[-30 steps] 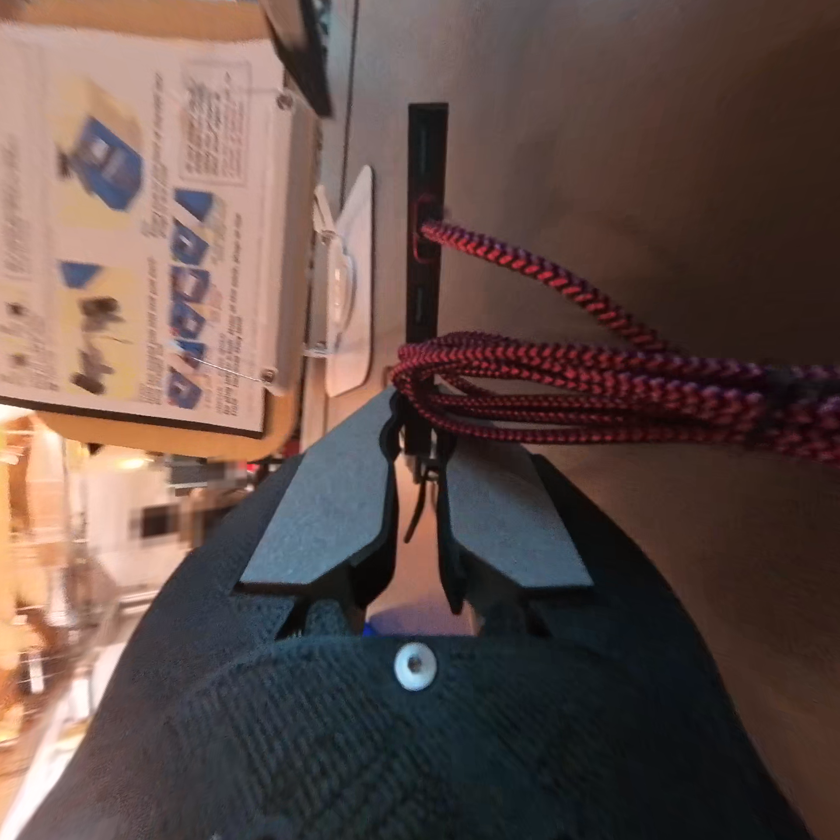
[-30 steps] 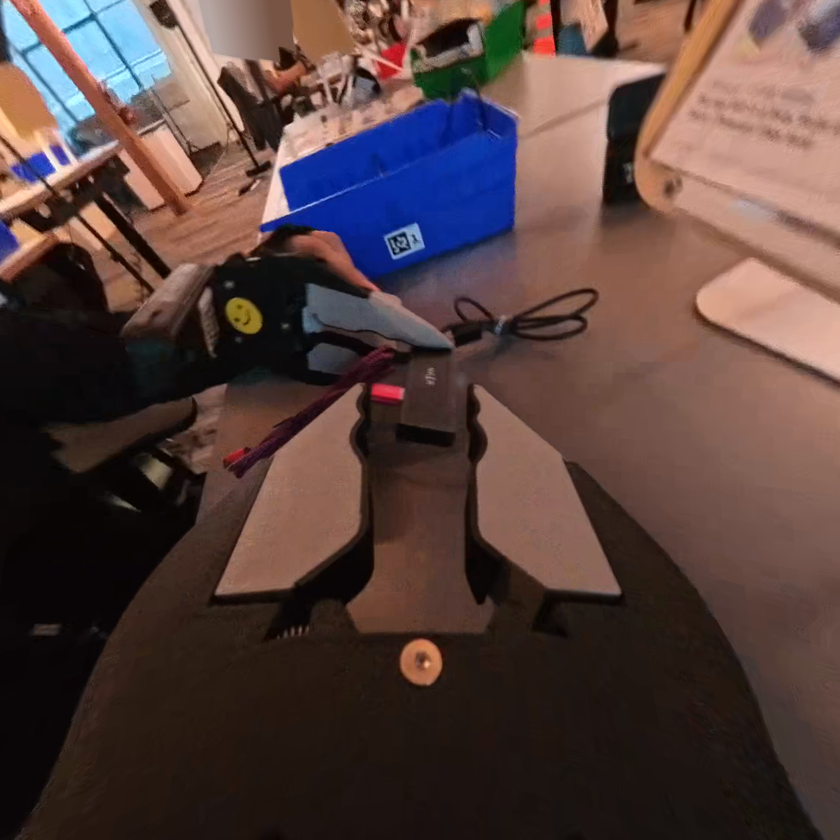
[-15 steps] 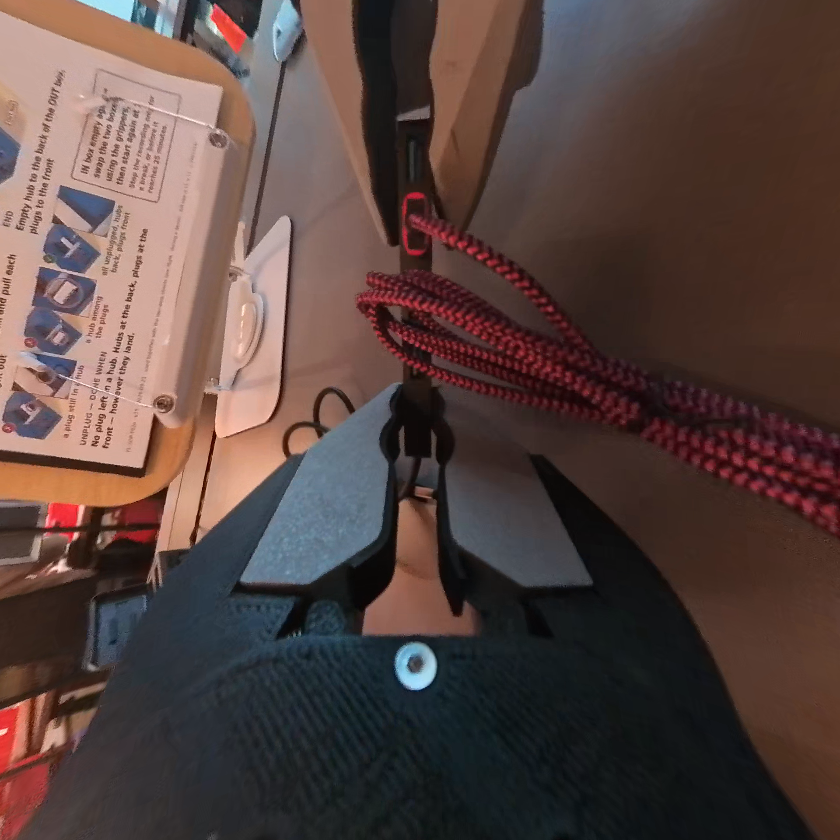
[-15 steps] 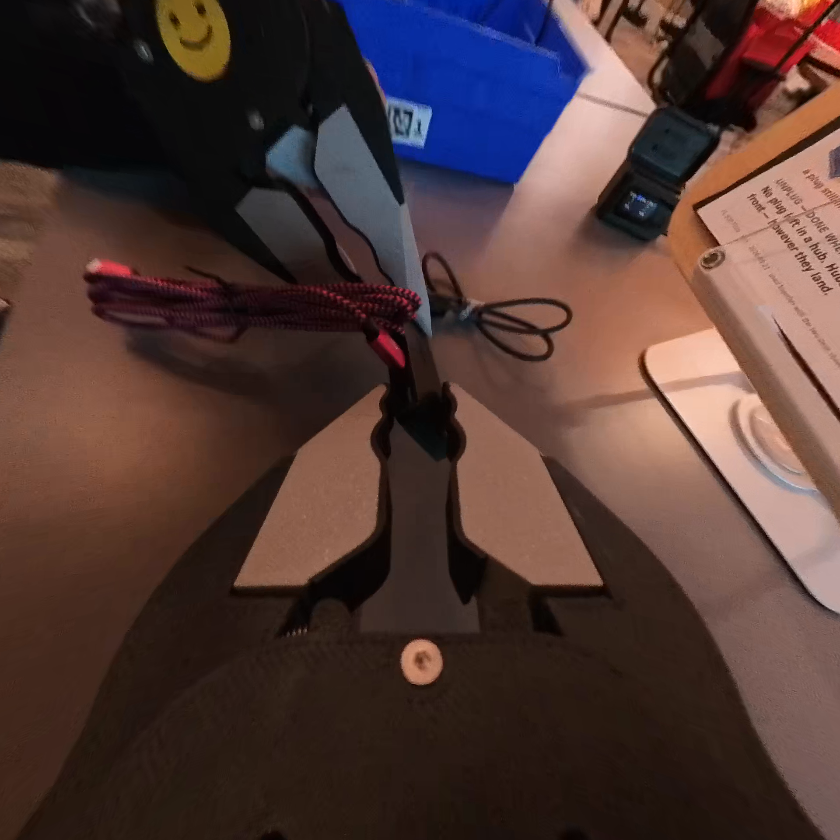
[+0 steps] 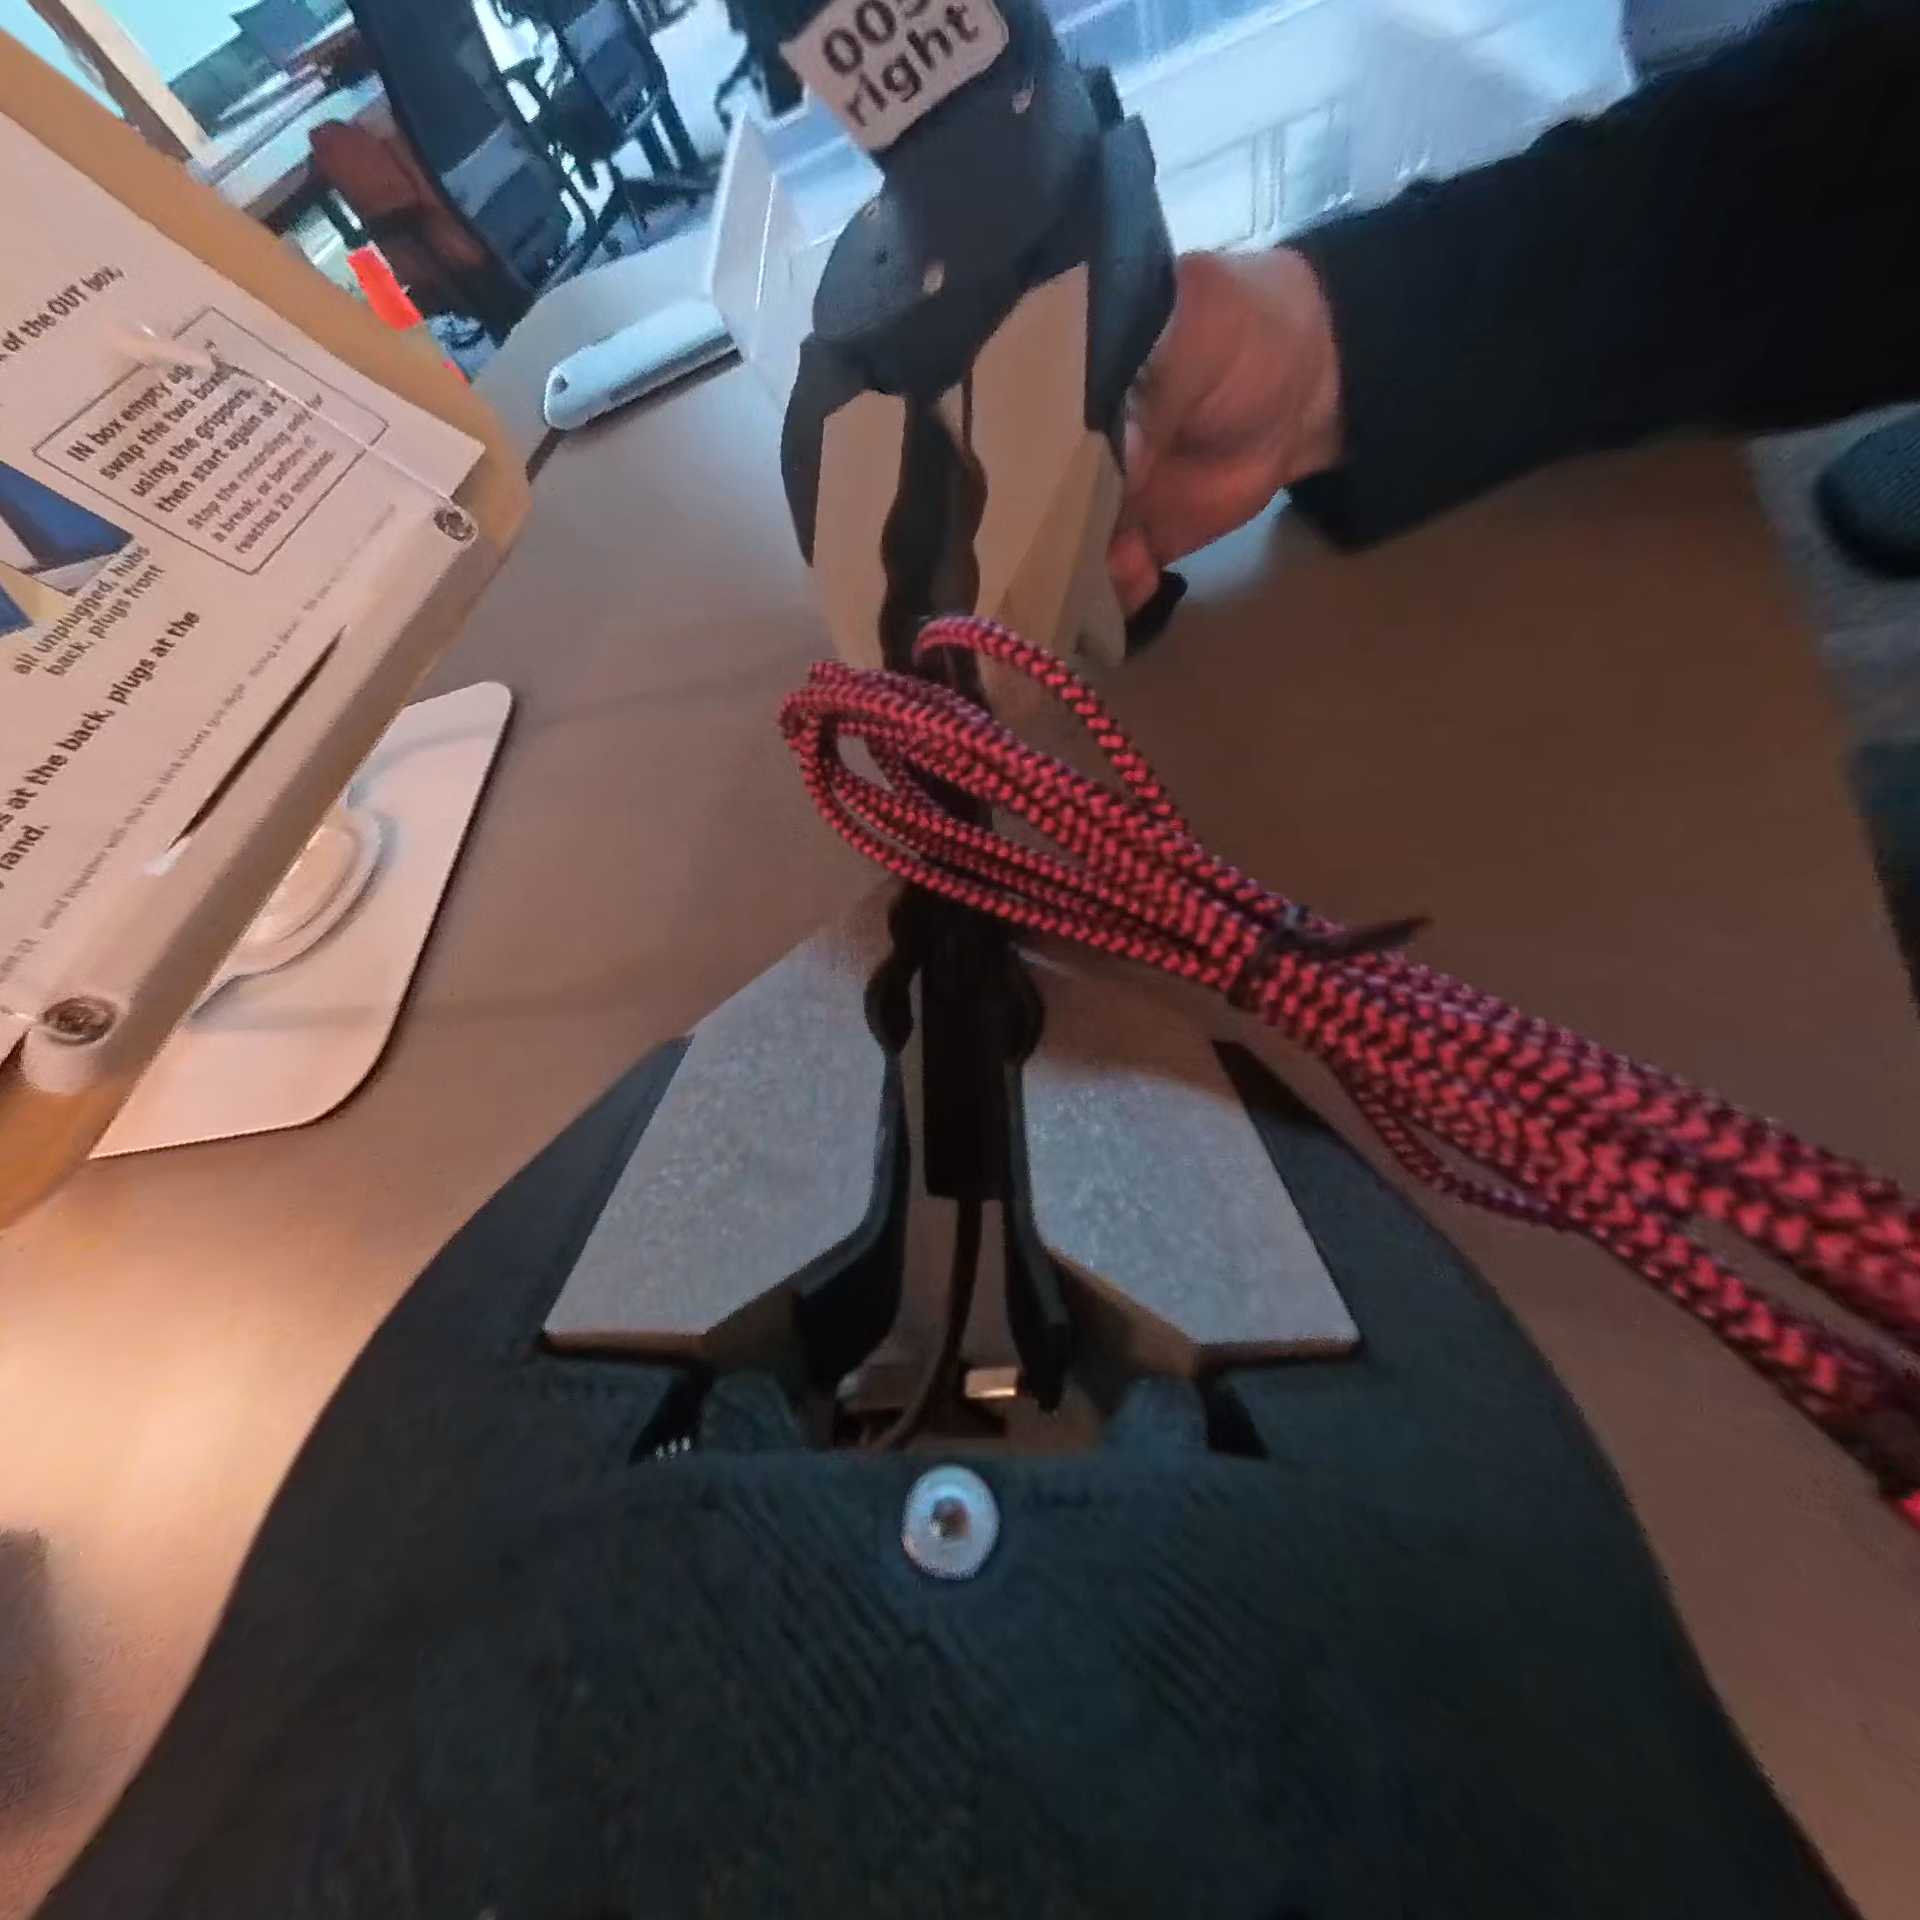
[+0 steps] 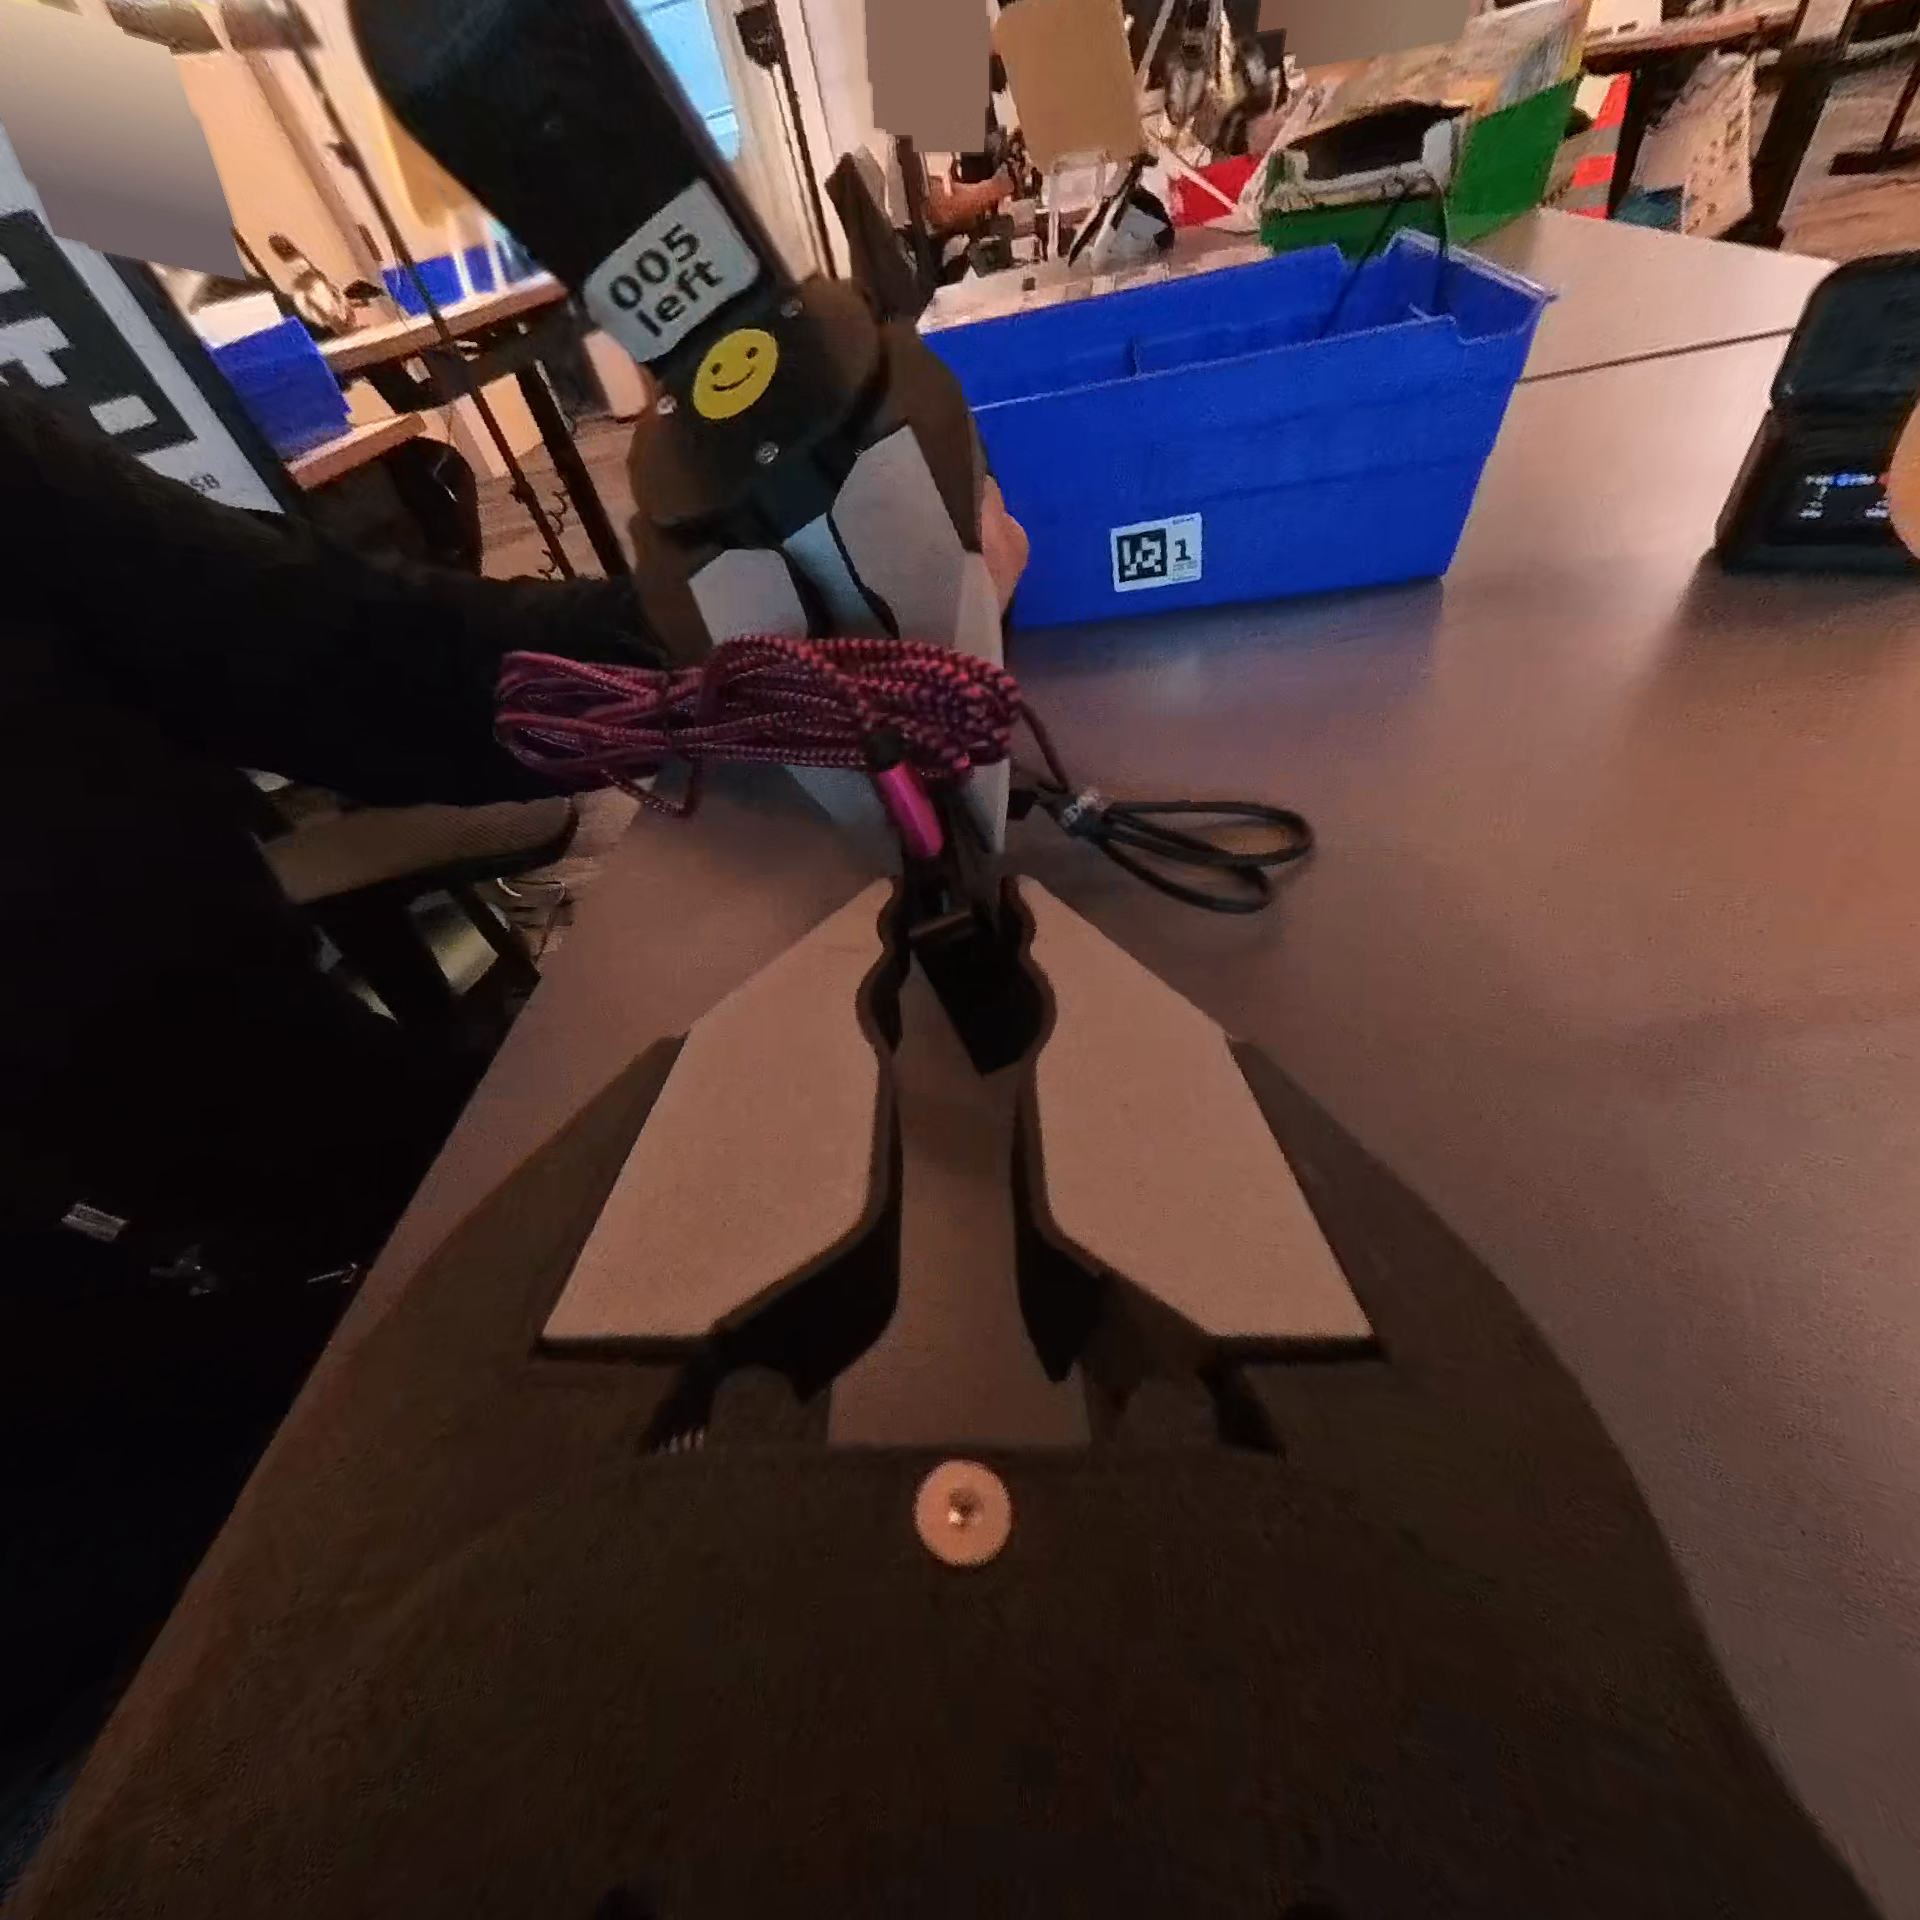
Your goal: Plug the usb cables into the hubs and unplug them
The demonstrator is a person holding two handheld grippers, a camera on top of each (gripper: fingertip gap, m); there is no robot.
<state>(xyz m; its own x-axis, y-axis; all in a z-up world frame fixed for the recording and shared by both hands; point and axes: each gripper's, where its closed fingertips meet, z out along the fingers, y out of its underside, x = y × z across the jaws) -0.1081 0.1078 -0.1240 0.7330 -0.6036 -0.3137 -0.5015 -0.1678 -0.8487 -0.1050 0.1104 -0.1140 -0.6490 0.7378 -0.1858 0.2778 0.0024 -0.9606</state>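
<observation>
Left tool (image 5: pixel 951 1023) stays clenched on one end of the black hub (image 5: pixel 948 1081); right tool (image 6: pixel 961 961), spread a second ago, now clamps the opposite end, lifting the hub off the desk (image 6: pixel 1558 935). Red braided cable (image 5: pixel 1091 862) remains plugged, its bundle draped across the hub, obstructing plug access. Beyond lie a black cable (image 6: pixel 1174 831) and blue bin (image 6: pixel 1247 468).

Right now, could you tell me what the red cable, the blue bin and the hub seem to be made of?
Red cable: braided fabric sleeve, matte; the red-and-black herringbone weave shows.
Blue bin: moulded plastic, smooth, with a slight sheen on its walls.
Hub: probably black plastic, though its dark, shadowed surface leaves that open.
</observation>
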